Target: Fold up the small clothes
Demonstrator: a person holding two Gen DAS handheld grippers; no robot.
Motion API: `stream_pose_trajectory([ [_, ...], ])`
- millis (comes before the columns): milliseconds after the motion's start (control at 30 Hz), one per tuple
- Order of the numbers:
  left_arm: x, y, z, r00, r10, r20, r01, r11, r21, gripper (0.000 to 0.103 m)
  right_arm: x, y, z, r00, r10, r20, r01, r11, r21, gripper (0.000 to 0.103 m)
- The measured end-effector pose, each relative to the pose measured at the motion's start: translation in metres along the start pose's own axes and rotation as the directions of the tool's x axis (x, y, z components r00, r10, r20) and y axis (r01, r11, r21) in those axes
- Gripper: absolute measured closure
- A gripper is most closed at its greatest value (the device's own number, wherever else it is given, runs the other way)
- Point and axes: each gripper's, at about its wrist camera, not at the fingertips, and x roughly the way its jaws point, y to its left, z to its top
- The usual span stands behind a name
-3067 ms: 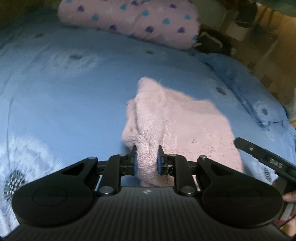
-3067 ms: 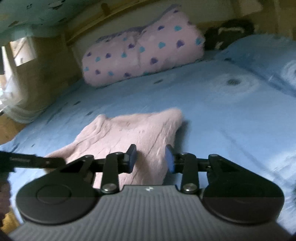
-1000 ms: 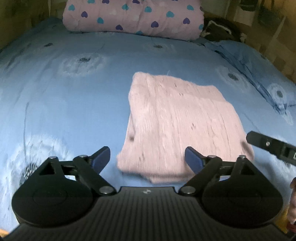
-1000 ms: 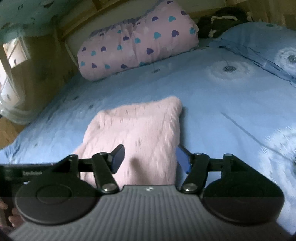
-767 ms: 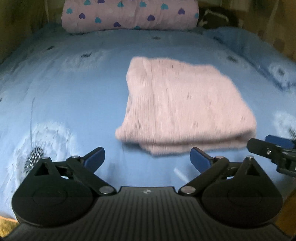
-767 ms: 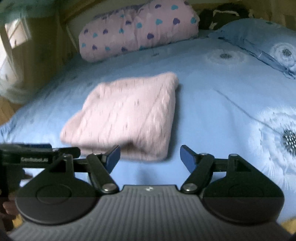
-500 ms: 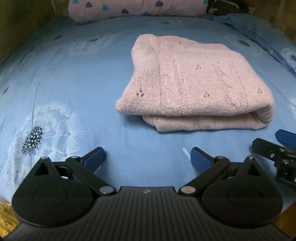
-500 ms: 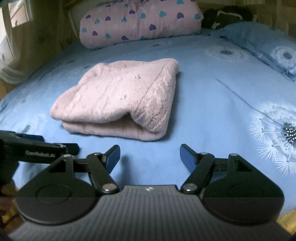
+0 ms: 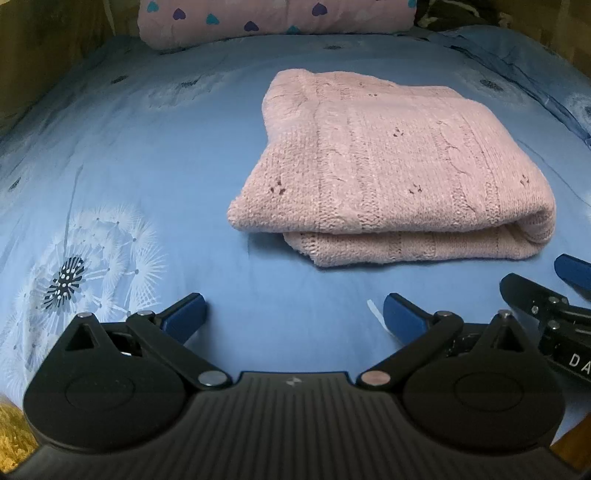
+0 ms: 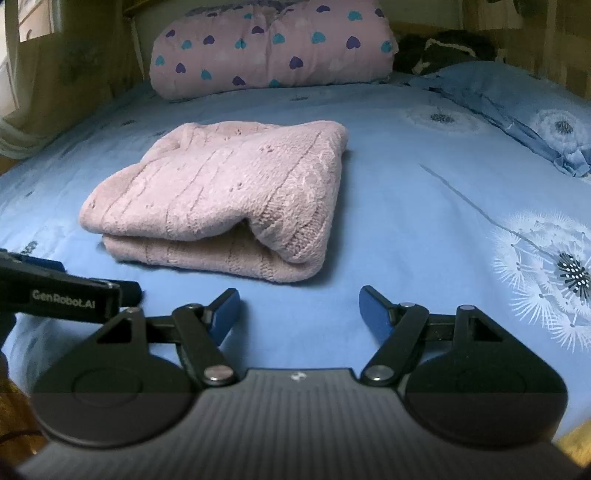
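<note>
Two tongs, one folded sweater. Left wrist view: the left tongs (image 9: 293, 308) stand spread wide over the blue bedsheet (image 9: 147, 155), with nothing between the blue pads (image 9: 184, 312). The pink knitted sweater (image 9: 388, 166) lies folded double on the bed, just beyond the tips and toward the right, touched by neither pad; its folded edge faces near, its rounded fold is at the right. A white dandelion print (image 9: 81, 266) marks the sheet at near left. The right tongs (image 9: 569, 280) enter at the right edge, near the sweater's right corner but apart from it. A pink quilt with hearts (image 9: 277, 18) lies rolled at the far end of the bed.

Right wrist view: the right tongs (image 10: 299, 306) are spread, empty, pointing over bare sheet just near of the sweater (image 10: 229, 184), which sits left of centre with its open layers facing near. The left tongs (image 10: 70, 291) reach in from the left edge, close to the sweater's near left corner, not touching. The heart quilt (image 10: 273, 48) lies far, a blue pillow (image 10: 517, 107) at far right, and a dark bundle (image 10: 439, 51) behind it.
</note>
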Motion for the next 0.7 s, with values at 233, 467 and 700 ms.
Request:
stream_pose_trajectory([
  [233,0.0003,-0.0008,-0.0022,1.000,-0.001,0.008,0.001,1.000,0.002,0.000,-0.0004,-0.0008,-0.0001,1.000,0.000,0.001,0.000,1.000,0.000,0.029],
  [467,-0.0001,-0.0011,-0.0026,1.000,0.000,0.007,0.000,1.000,0.003,0.000,-0.0005,0.0002,-0.0008,1.000,-0.001,0.001,0.001,1.000,-0.001,0.029],
  [700,0.0003,-0.0012,-0.0024,1.000,0.000,0.006,0.000,1.000,0.002,0.000,-0.0005,0.0004,-0.0010,1.000,-0.001,0.001,0.001,1.000,-0.002,0.029],
])
